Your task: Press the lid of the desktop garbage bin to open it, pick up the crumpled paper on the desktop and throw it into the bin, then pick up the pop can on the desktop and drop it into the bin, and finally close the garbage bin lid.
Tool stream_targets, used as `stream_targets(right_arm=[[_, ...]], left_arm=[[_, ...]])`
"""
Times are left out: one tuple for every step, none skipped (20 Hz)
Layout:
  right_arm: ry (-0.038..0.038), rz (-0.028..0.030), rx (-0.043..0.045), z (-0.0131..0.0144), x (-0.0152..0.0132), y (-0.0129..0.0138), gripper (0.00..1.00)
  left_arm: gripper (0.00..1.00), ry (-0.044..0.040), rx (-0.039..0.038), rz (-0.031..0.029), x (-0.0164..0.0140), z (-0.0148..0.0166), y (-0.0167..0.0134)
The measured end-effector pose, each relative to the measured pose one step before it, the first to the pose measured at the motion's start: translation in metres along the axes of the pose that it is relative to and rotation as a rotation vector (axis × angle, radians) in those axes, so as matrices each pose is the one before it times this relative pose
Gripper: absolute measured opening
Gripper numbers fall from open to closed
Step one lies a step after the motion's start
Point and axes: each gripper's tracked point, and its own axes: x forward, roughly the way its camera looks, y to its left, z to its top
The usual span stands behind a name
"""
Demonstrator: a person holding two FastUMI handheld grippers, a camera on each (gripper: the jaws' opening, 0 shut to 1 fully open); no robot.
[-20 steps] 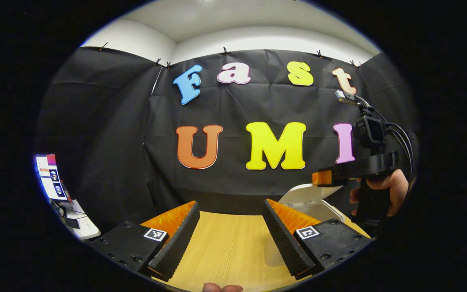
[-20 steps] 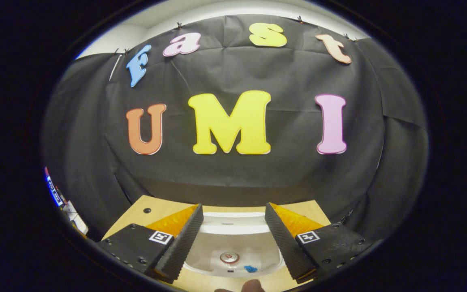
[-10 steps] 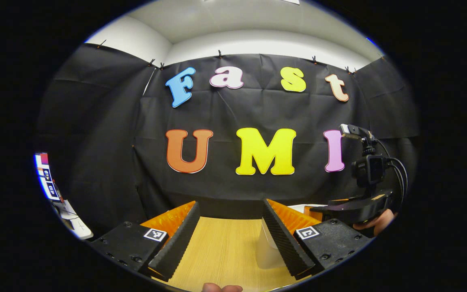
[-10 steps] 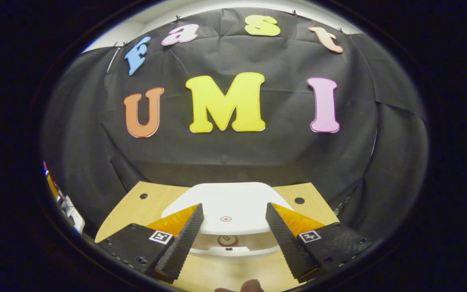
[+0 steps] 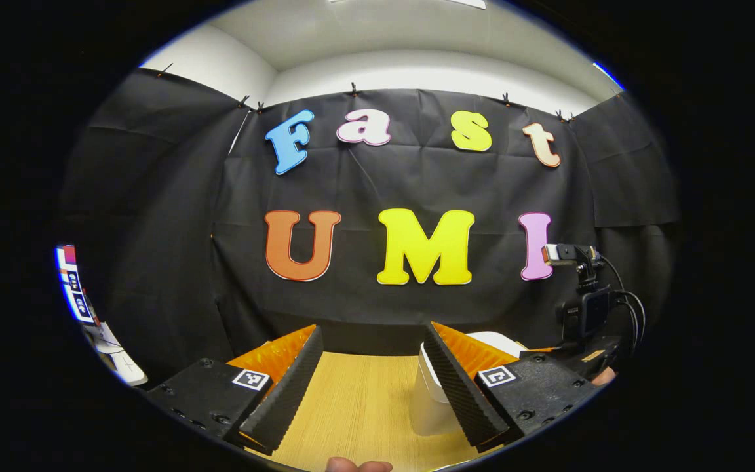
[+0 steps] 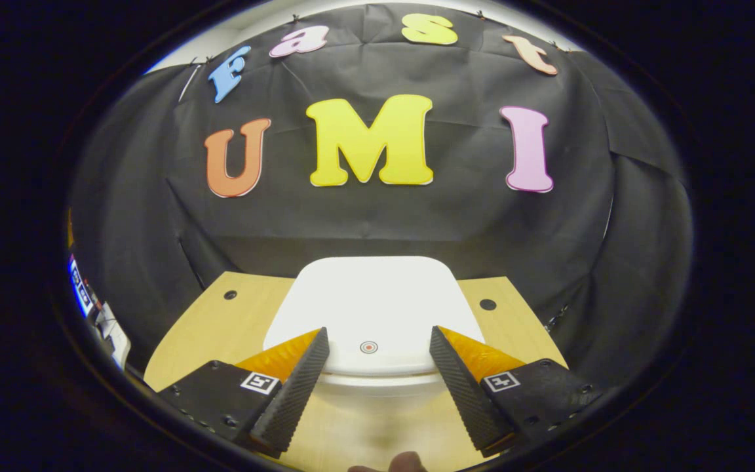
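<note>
The white desktop bin (image 6: 377,393) stands on the wooden table (image 6: 207,328), and its white lid (image 6: 371,295) lies flat over it, hiding the inside. A small red ring mark (image 6: 369,347) sits near the lid's front edge. My right gripper (image 6: 377,334) is open, its fingers standing either side of that front edge. In the left gripper view my left gripper (image 5: 372,331) is open over bare table. There the bin (image 5: 426,400) shows just behind its right-hand finger, with the right gripper (image 5: 584,347) low beside the bin.
Two round holes (image 6: 486,304) mark the table's back corners, close to the black cloth wall. A screen and a white stand (image 5: 76,288) sit off the table to the left. A fingertip (image 6: 404,462) shows at the bottom edge.
The lid swung down from upright to flat over the bin, covering the can inside. The right gripper came down with it. The left gripper barely moved.
</note>
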Motion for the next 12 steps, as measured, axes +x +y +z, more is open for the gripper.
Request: stream_targets(right_arm=[[0.00994,-0.00111,-0.00124,-0.00275,-0.00019,-0.00028,0.94],[0.00334,0.00031,-0.00443,-0.00185,-0.00043,0.00049,0.97],[-0.00721,-0.00064,-0.00343,0.00163,-0.00016,-0.00004,0.97],[0.00288,0.00152,-0.00401,-0.00122,0.00146,-0.00019,0.97],[-0.00232,0.00198,-0.00362,-0.00048,0.00030,0.00040,0.98],[-0.00319,0.00192,-0.00353,-0.00002,-0.00014,-0.00015,0.98],[-0.00151,0.00263,-0.00023,-0.00023,0.00036,-0.00010,0.98],[-0.00713,0.00628,0.00174,-0.00051,0.00034,-0.00009,0.98],[0.00162,0.00729,0.00286,-0.00257,0.00155,0.00043,0.98],[0.00214,0.00425,0.00079,-0.00217,0.00013,0.00028,0.96],[-0.00498,-0.00115,-0.00320,0.00072,0.00028,-0.00028,0.96],[0.00480,-0.00492,-0.01465,-0.00262,0.00093,-0.00005,0.99]], left_arm=[[0.99,0.00672,0.00017,-0.00024,0.00001,-0.00169,0.00018],[0.99,0.00195,-0.00055,-0.00080,-0.00068,-0.00118,-0.00084],[0.99,-0.00160,0.00000,-0.00054,-0.00002,0.00052,-0.00049],[0.99,-0.00140,0.00034,-0.00008,-0.00057,0.00115,-0.00049],[0.99,0.00244,-0.00035,-0.00137,0.00072,-0.00055,-0.00047],[0.99,0.00105,-0.00127,-0.00463,0.00098,-0.00149,-0.00213],[0.99,0.00427,-0.00226,-0.00591,0.00059,-0.00197,-0.00230],[0.99,0.00662,-0.00439,-0.00755,0.00074,-0.00257,-0.00271],[0.99,0.00722,-0.00116,-0.00334,0.00061,-0.00282,-0.00225],[1.00,0.00497,0.00177,-0.00339,0.00062,-0.00195,-0.00157],[0.99,0.00274,0.00193,-0.00639,-0.00004,-0.00064,-0.00184],[1.00,0.00182,0.00138,-0.00643,0.00042,-0.00055,-0.00348]])
